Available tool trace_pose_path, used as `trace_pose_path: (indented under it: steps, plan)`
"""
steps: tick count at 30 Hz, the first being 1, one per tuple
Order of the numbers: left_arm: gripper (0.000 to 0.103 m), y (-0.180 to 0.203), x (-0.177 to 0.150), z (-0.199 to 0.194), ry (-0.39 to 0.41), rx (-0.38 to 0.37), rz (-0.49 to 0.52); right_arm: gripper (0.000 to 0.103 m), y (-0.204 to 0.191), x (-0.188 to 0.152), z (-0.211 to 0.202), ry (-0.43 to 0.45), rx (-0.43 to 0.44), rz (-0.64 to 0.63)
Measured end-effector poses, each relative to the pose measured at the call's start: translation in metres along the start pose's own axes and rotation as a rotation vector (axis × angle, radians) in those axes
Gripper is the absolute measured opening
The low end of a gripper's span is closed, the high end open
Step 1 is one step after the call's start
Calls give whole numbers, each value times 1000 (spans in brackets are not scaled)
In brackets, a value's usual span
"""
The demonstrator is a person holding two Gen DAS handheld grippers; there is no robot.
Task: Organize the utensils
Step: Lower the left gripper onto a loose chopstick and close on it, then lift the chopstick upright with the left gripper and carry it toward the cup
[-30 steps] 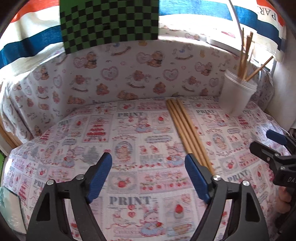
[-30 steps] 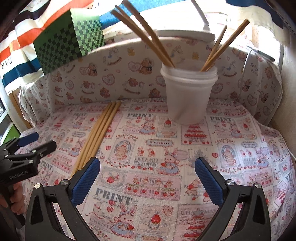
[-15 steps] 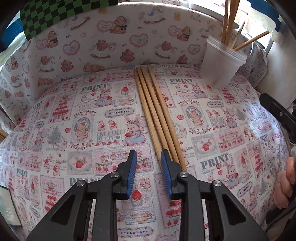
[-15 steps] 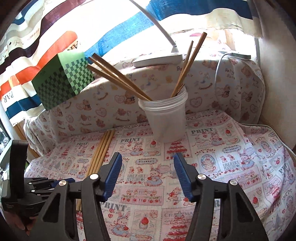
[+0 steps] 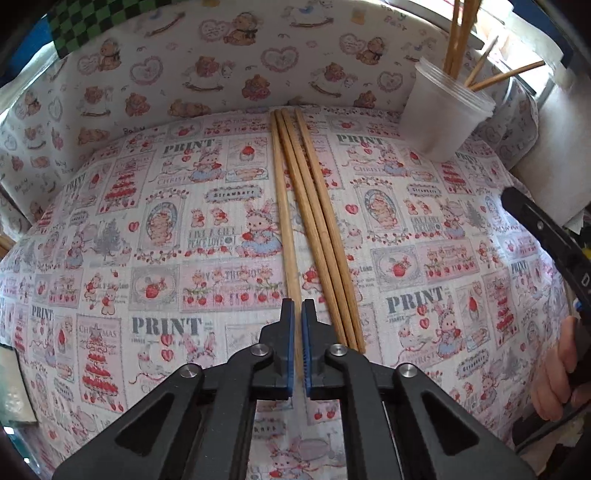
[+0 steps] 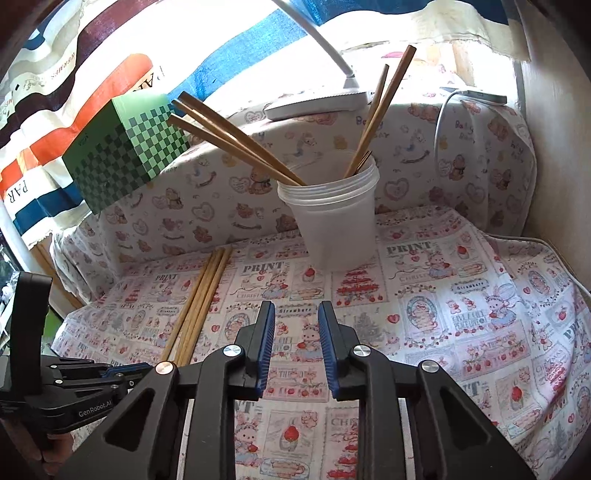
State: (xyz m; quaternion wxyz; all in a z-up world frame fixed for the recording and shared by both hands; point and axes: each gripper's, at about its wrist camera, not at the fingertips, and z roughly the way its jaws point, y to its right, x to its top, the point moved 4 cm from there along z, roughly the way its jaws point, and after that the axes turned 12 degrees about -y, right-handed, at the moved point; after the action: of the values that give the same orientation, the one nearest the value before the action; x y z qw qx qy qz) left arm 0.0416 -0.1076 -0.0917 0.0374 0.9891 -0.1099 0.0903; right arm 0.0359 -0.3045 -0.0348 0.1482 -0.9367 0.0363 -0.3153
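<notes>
Pinched nearly together, the left gripper has its blue pads clamped on the near end of one wooden chopstick, the leftmost of four lying on the patterned cloth. That stick runs away from the jaws toward the far padded wall, which is printed with bears and hearts. Just to its right lie the other three chopsticks, side by side and touching, their near ends level with the gripper's right finger and their far ends meeting the held stick's far end at the foot of the wall. Farther right and toward the back stands a clear plastic cup with more chopsticks standing in it, leaning against its rim. At the right edge of the left wrist view a person's hand grips the black handle of the other tool. From the right wrist view, the right gripper hangs above the cloth with a narrow gap between its pads; its jaws are closing and nothing lies between them. To its left the loose sticks reach toward the wall, a green checkered box sits up at far left, and the cup stands straight ahead, near the wall.
</notes>
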Motion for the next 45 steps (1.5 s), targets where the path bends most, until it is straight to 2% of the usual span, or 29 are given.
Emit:
trace_pose_path:
  steps: [4, 5, 7, 9, 11, 13, 16, 20, 24, 28, 31, 35, 39, 43, 45]
  plan:
    - [7, 3, -1, 0, 6, 18, 8, 27, -6, -2, 2, 4, -25, -26]
    - [11, 4, 0, 4, -11, 13, 14, 27, -6, -2, 2, 6, -31, -31]
    - [15, 6, -3, 6, 14, 51, 33, 27, -5, -2, 3, 7, -35, -27]
    - [15, 9, -4, 6, 16, 78, 53, 27, -3, -1, 3, 1, -22, -14]
    - [8, 8, -4, 6, 10, 53, 52, 27, 1, 0, 4, -2, -7, 2]
    - [7, 5, -5, 1, 28, 43, 71, 27, 3, 0, 5, -5, -7, 11]
    - [6, 2, -8, -26, 127, 86, 98, 27, 4, 0, 8, -17, 3, 15]
    - [6, -10, -7, -72, 243, 63, 106, 27, 3, 0, 9, -25, 30, 11]
    - [6, -19, 2, -112, 371, 73, 97, 27, -6, -1, 16, -64, 47, -6]
    - [6, -35, 6, -147, 475, 52, 74, 27, -16, 7, 30, -164, 104, 13]
    - [6, -41, 6, -166, 537, 66, 79, 27, -24, 16, 48, -263, 103, 30]
    - [6, -61, 4, -173, 570, 39, 28, 27, -45, 31, 77, -334, 27, 4]
    - [6, -81, 0, -163, 599, 6, 5, 27, -63, 43, 108, -369, 19, 54]
    - [6, -92, -5, -154, 589, -40, 17, 27, -80, 56, 134, -369, -74, 31]
    - [6, -94, -11, -154, 601, -29, 24, 27, -83, 66, 142, -349, -165, 23]
